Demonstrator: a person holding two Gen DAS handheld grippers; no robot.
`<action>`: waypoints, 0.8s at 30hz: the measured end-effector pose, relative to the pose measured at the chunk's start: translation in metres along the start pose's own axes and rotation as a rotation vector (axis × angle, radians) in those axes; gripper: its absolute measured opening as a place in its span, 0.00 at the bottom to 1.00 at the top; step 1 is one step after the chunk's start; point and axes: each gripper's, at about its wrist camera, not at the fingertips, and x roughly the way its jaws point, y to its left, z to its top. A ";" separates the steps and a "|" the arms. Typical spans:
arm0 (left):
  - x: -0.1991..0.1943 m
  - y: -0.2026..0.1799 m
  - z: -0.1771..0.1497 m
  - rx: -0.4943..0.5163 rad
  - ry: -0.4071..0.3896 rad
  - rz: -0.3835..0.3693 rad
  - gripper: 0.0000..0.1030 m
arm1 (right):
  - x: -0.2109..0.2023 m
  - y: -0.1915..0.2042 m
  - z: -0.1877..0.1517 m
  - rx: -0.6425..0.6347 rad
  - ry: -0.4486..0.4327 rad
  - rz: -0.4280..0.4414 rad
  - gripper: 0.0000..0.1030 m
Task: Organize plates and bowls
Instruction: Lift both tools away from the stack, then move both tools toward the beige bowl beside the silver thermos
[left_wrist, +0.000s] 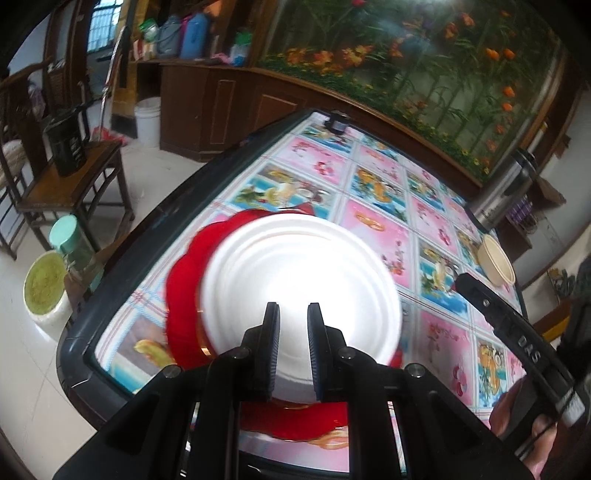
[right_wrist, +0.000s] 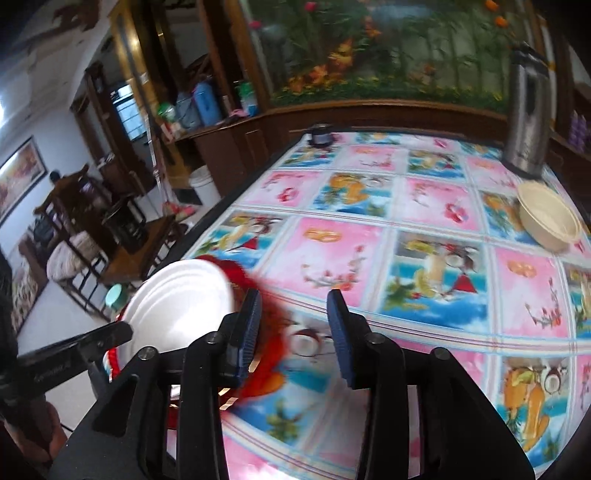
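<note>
My left gripper (left_wrist: 292, 314) sits over the near rim of the white plate (left_wrist: 299, 284), its two fingers a narrow gap apart with the plate's edge showing between them; I cannot tell from this angle whether the pads are actually pinching the rim. The white plate lies above a red plate (left_wrist: 183, 291) with a scalloped edge, which pokes out on the left and again just below my fingers. Both are at the near left corner of the table (left_wrist: 79, 332), on the cloth (left_wrist: 380, 184) printed with pink and blue fruit squares.

My right gripper (right_wrist: 295, 314) hovers over the cloth with its jaws wide apart and nothing between them (only the printed pattern shows through the gap). From this side the white plate (right_wrist: 177, 302) is to the left of my left finger, with the red plate (right_wrist: 236, 275) blurred at its far edge.

The cream bowl (right_wrist: 548, 219) stands well apart, toward the far right of the table, near a steel flask (right_wrist: 526, 110).
</note>
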 end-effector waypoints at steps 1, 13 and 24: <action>0.000 -0.007 -0.001 0.018 0.002 -0.004 0.14 | 0.000 -0.005 0.000 0.012 -0.001 -0.001 0.41; 0.021 -0.103 -0.008 0.196 0.069 -0.048 0.72 | -0.013 -0.095 0.002 0.167 -0.024 -0.050 0.41; 0.074 -0.205 0.008 0.319 0.177 -0.100 0.73 | -0.052 -0.244 0.024 0.375 -0.017 -0.102 0.44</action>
